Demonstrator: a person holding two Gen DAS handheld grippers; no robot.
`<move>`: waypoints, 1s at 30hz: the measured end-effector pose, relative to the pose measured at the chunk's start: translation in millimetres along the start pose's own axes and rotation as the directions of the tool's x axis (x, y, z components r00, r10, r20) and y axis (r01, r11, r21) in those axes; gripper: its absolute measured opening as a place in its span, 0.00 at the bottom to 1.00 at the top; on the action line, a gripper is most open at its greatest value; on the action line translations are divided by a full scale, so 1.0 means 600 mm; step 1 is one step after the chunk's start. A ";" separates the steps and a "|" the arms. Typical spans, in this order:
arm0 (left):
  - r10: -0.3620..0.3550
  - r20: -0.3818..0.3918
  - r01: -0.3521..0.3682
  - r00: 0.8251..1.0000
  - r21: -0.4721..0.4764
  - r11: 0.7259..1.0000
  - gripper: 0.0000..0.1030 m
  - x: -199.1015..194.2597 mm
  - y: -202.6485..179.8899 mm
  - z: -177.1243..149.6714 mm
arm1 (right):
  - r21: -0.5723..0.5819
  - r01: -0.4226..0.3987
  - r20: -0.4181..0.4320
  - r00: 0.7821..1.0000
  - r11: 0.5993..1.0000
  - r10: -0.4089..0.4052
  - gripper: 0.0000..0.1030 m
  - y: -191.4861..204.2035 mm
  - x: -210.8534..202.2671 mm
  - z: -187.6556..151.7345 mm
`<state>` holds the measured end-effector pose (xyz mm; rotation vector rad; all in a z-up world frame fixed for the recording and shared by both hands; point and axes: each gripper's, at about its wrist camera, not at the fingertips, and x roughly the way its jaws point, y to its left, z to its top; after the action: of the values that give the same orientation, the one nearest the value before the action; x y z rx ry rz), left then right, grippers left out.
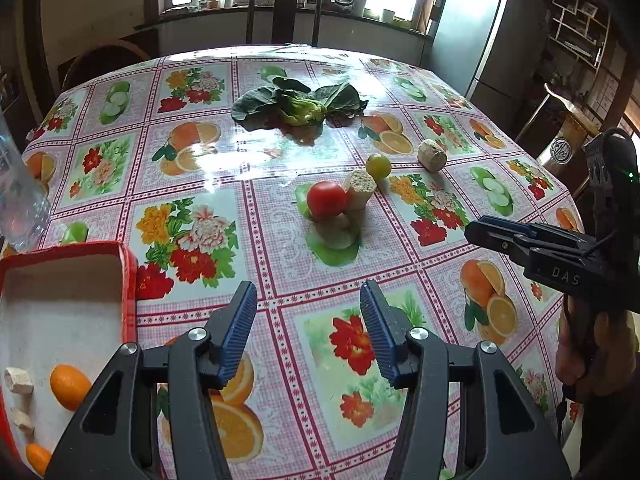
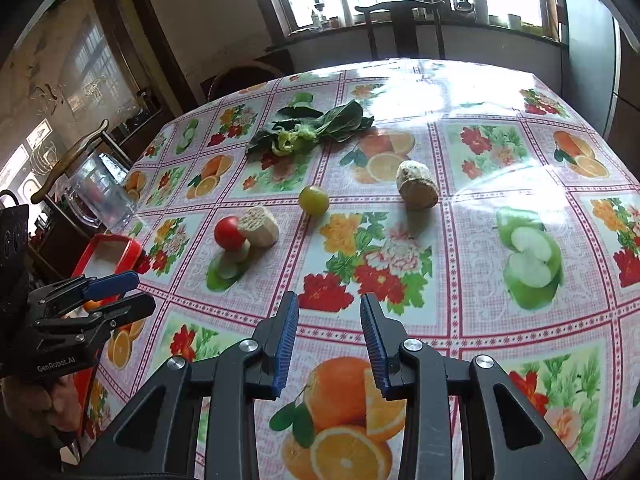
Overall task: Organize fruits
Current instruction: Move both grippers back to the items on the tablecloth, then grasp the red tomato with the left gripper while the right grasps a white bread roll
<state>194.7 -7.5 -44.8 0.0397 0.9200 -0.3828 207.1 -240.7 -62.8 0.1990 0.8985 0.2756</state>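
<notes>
Kitchen table, floral oilcloth, fruit sorting partway done. The red box sits at the table's near-left corner, by the left gripper. Inside it: two small oranges, one mid-box and one at the bottom edge, plus a couple of pale chunks whose nature can't be told.

Left on the cloth, mid-table: a red tomato touching a cut lotus root pc, w/ a pale slice just below them. Just beyond sits a green-yellow tomato, apart from the rest. Farther right, on its own, a second root chunk. A leafy green lies well back toward the window. A clear glass jug stands at the left edge behind the box.

Judgement: early to mid stage. Two fruits are boxed; the red and green tomatoes look like the next candidates, if they count as fruit. Root pcs and greens likely stay out.

Left gripper: fingers spread wide, nothing between them, hovering above the cloth near the box and pointing toward the red tomato. Right gripper: also parted, somewhat narrower, holding nothing and touching nothing, above a printed orange and aimed toward the table's middle. Each gripper shows in the other's view, both clear of all items.
</notes>
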 end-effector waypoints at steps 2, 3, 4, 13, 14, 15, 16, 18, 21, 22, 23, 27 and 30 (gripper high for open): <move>0.005 -0.002 -0.005 1.000 0.011 1.000 0.51 0.014 -0.004 0.010 | 0.004 0.017 0.010 1.000 1.000 -0.017 0.34 -0.011 0.007 0.015; 0.009 -0.006 -0.008 1.000 0.014 1.000 0.51 0.022 -0.005 0.015 | 0.009 0.031 0.015 0.999 0.999 -0.031 0.34 -0.018 0.012 0.023; 0.008 -0.006 -0.008 1.000 0.018 1.000 0.51 0.030 -0.006 0.019 | 0.014 0.041 0.023 0.999 0.999 -0.041 0.34 -0.024 0.016 0.030; 0.025 -0.025 -0.024 0.999 0.034 0.999 0.50 0.099 -0.003 0.062 | 0.032 0.123 0.042 0.991 0.992 -0.124 0.37 -0.066 0.066 0.080; 0.018 -0.031 -0.017 0.999 0.038 0.999 0.50 0.105 -0.005 0.065 | 0.041 0.121 0.043 0.992 0.992 -0.123 0.37 -0.070 0.071 0.084; 0.017 -0.034 -0.015 0.999 0.043 0.999 0.50 0.111 -0.007 0.067 | 0.049 0.118 0.043 0.992 0.992 -0.120 0.37 -0.074 0.076 0.088; 0.015 -0.038 -0.014 0.999 0.047 0.999 0.50 0.116 -0.009 0.069 | 0.055 0.115 0.043 0.992 0.992 -0.117 0.37 -0.076 0.080 0.092; 0.012 -0.045 -0.010 0.999 0.056 0.998 0.50 0.127 -0.013 0.072 | 0.060 0.117 0.045 0.992 0.991 -0.120 0.41 -0.078 0.089 0.098; 0.025 -0.027 -0.022 0.999 0.075 0.997 0.49 0.134 -0.018 0.079 | 0.062 0.132 0.056 0.989 0.989 -0.136 0.42 -0.080 0.098 0.106; 0.026 -0.023 -0.024 0.999 0.074 0.997 0.47 0.136 -0.018 0.083 | 0.067 0.135 0.056 0.989 0.989 -0.139 0.40 -0.083 0.101 0.108; 0.024 -0.021 -0.022 0.999 0.071 0.997 0.45 0.138 -0.017 0.086 | 0.074 0.140 0.051 0.988 0.987 -0.144 0.39 -0.086 0.105 0.108; 0.028 -0.023 -0.026 0.999 0.078 0.997 0.30 0.141 -0.023 0.091 | 0.063 0.146 0.057 0.987 0.987 -0.150 0.38 -0.085 0.110 0.103; 0.049 -0.020 -0.047 0.999 0.094 0.994 0.30 0.135 -0.030 0.083 | 0.045 0.146 0.058 0.987 0.988 -0.148 0.38 -0.075 0.102 0.092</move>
<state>270.9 -59.1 -75.2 0.1522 0.9214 -0.3817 293.9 -266.7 -87.3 0.1771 0.8536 0.1135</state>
